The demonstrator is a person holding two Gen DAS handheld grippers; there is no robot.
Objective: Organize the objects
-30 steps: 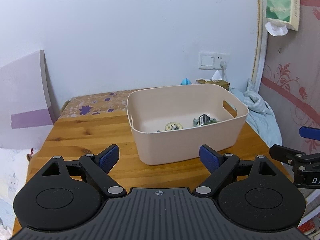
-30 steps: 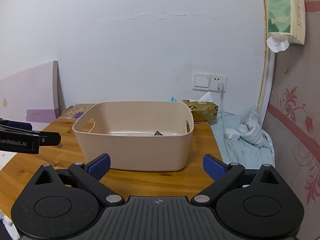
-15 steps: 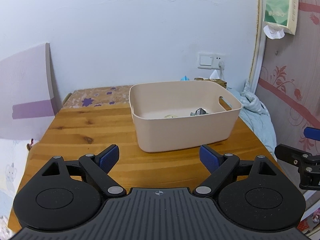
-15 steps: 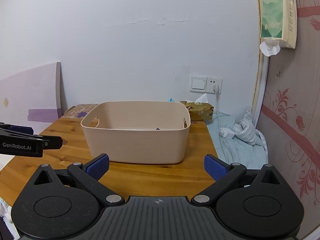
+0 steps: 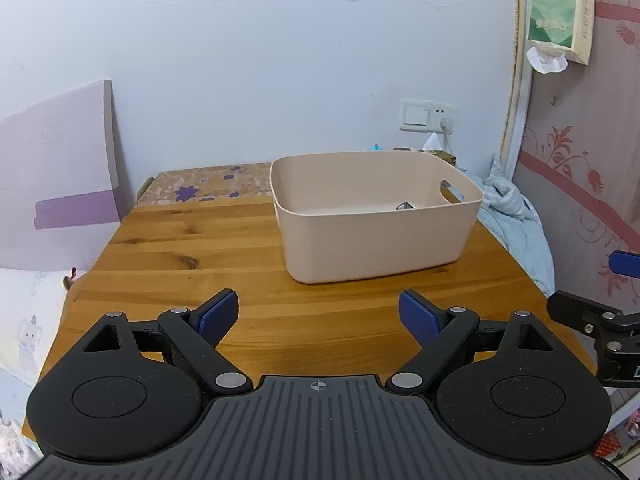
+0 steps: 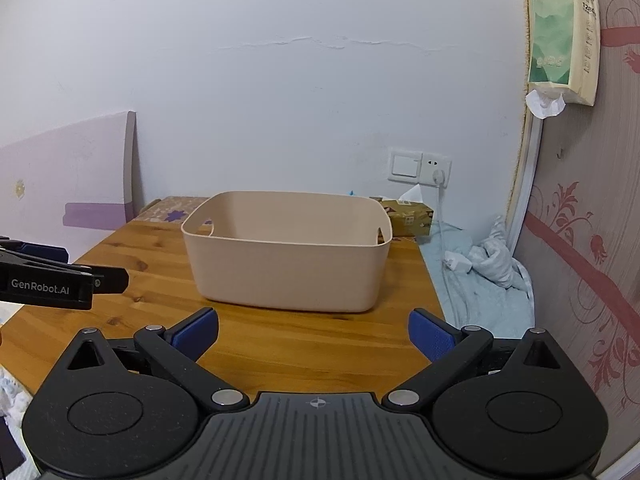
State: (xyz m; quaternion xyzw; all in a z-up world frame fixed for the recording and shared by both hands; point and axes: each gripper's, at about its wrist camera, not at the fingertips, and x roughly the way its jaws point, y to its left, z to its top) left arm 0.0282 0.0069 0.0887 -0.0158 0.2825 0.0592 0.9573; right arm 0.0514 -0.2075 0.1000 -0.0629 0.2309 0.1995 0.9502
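I hold my left gripper (image 5: 319,316) and right gripper (image 6: 314,334) spread wide and empty, near the table (image 5: 180,256) edge. The beige bin (image 5: 372,220) sits far right, something small inside; sorting looks finished.
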